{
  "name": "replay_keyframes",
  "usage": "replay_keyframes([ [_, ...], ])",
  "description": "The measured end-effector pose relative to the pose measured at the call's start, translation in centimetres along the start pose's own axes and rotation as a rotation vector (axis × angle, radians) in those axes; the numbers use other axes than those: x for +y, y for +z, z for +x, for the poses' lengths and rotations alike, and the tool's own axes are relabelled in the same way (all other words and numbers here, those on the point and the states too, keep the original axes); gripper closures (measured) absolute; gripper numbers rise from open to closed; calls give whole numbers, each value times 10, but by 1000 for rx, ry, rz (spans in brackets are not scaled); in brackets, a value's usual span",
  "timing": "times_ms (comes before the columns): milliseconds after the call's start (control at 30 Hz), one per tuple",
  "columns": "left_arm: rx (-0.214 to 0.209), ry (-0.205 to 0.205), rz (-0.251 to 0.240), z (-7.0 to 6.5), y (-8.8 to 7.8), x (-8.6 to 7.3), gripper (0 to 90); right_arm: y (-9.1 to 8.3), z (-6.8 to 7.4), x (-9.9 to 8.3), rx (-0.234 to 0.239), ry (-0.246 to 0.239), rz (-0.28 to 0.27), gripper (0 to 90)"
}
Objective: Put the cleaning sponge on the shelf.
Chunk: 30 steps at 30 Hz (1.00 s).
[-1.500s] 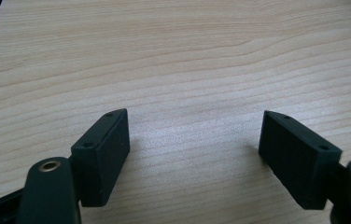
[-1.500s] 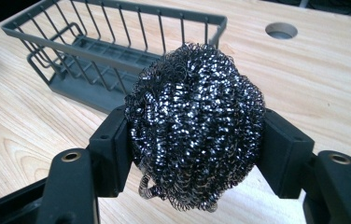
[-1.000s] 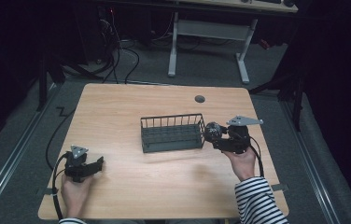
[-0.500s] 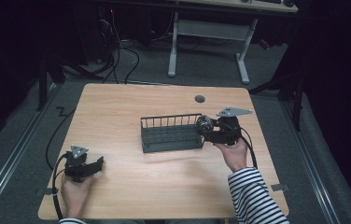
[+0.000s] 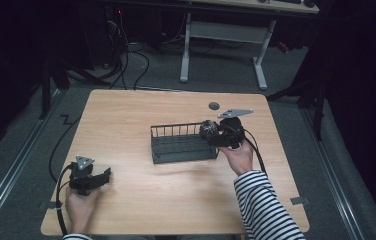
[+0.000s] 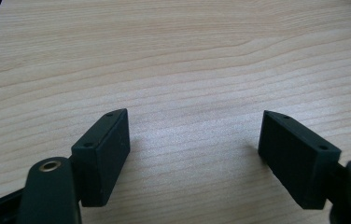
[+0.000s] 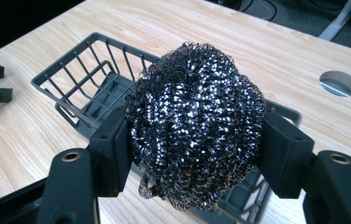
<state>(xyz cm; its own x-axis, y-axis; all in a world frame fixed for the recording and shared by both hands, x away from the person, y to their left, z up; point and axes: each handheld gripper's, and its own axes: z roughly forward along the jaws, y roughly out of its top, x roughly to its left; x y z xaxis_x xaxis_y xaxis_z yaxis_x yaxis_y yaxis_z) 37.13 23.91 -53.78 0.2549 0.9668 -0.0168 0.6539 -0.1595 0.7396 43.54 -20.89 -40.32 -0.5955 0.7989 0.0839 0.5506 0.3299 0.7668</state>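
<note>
Gripping a steel wool scourer (image 7: 195,122) between its jaws, the right gripper (image 7: 195,154) hangs above the wire basket's (image 7: 78,88) end. Left gripper's (image 6: 194,154) jaws stand released over bare table (image 6: 187,60).

Light wooden table (image 5: 141,125), grey wire basket (image 5: 178,145) resting near its centre, round grommet hole (image 5: 214,105) beyond.

My right sleeve (image 5: 266,205) is striped black and white. Each gripper, left (image 5: 107,174) and right (image 5: 205,131), is black, topped by a grey three-cornered plate, trailing a black cable. My fingers (image 6: 103,154) are blocky black pads with small screw holes and brass-ringed pivots.
</note>
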Motion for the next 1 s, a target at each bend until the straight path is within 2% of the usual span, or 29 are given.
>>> replay_keyframes([
  [133,0,0,-1,0,0,0,255,7,0,2,3,1,6,361],
  [667,0,-1,-1,0,0,0,256,46,-2,3,-8,28,105,358],
  [1000,2,0,0,0,0,0,256,61,-5,2,-17,45,145,351],
])
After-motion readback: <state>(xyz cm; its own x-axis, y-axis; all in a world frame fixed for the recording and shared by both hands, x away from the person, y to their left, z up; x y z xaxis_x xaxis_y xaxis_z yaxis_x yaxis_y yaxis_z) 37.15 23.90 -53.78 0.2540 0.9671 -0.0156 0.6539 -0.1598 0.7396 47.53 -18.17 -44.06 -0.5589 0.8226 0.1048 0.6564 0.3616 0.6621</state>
